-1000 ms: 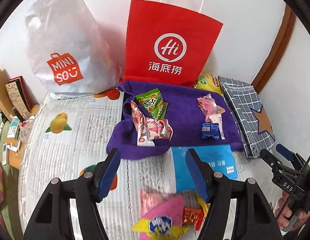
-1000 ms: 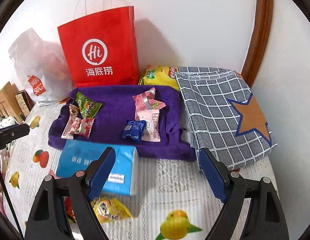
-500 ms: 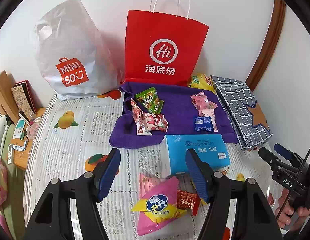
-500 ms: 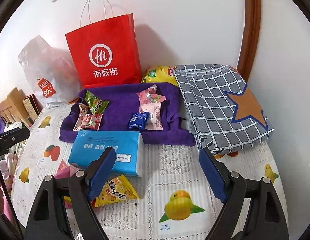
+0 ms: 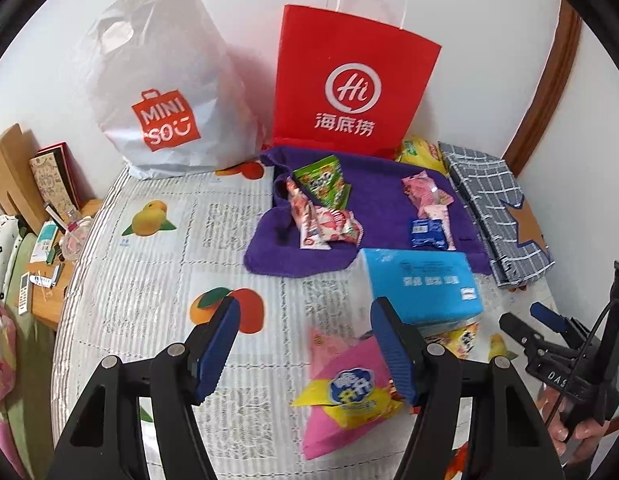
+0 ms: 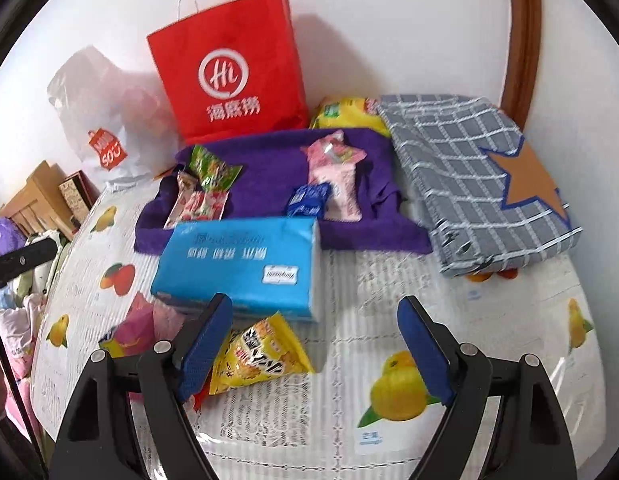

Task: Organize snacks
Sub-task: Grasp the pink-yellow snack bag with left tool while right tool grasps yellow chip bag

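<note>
We've got the snacks in two lots, so let's take the blue tissue pack (image 6: 245,260) as our landmark. Behind it, on the purple towel (image 5: 373,196), lie a green packet (image 5: 321,180) and red-and-white packets (image 5: 327,226) to the left, pink packets (image 6: 335,172) and a small blue packet (image 6: 307,200) to the right. In front of the tissue pack, loose on the table (image 6: 349,360), sit a yellow triangular snack bag (image 6: 257,354) and a pink-and-yellow snack bag (image 5: 345,396), the yellow one just touching the pack's front edge.

Our left gripper (image 5: 305,350) hangs over that pink-and-yellow bag, fingers standing apart with nothing clasped. Our right gripper (image 6: 315,346) hovers in front of the tissue pack, fingers spread wide and empty, its left finger over the yellow bag's corner.

Further back from the tissue pack, a red paper bag (image 5: 349,84) and a white plastic bag (image 5: 165,92) stand against the wall. To the pack's right lies a folded grey checked cloth (image 6: 473,176) with an orange star, and a yellow packet (image 6: 345,114) peeks out behind the towel.
</note>
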`<state>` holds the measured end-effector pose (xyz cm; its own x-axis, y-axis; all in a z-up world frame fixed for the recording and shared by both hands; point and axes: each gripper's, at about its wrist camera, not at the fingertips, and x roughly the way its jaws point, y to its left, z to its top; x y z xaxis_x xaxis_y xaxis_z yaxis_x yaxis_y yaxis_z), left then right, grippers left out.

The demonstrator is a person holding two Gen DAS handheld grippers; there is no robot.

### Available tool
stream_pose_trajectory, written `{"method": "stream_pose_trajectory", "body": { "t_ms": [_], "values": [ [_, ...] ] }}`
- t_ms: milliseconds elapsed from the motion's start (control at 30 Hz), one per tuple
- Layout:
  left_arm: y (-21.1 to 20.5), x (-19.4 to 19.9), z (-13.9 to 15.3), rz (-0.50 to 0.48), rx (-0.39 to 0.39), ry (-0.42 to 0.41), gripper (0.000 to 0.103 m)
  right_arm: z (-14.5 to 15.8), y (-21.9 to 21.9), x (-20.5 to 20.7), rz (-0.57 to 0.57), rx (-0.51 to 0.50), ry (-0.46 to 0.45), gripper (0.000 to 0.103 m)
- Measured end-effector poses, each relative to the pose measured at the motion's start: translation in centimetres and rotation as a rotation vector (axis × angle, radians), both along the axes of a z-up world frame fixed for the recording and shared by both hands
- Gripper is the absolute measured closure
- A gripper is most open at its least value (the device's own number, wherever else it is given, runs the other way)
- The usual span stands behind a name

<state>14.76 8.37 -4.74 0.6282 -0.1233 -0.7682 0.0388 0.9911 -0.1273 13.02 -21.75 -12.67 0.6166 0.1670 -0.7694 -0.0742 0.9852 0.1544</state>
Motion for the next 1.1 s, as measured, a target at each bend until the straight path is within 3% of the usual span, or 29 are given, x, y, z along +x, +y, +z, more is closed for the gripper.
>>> {"method": "stream_pose_trajectory", "body": {
  "t_ms": [667, 867, 1100],
  "values": [
    [2.6, 1.1, -3.1, 0.001, -0.053, 0.052, 0.037, -6.5, 4.8, 2.3, 0.080, -0.068, 0.137, 0.020],
    [2.9, 0.9, -3.7, 0.011, -0.047, 0.071, 0.037, -7.5, 4.9, 2.1, 0.107, -0.081, 0.173, 0.038],
    [2.0, 0.3, -4.1, 0.001, -0.053, 0.086, 0.037, -6.2, 3.3, 0.8, 0.088, -0.067, 0.127, 0.040]
  ]
}}
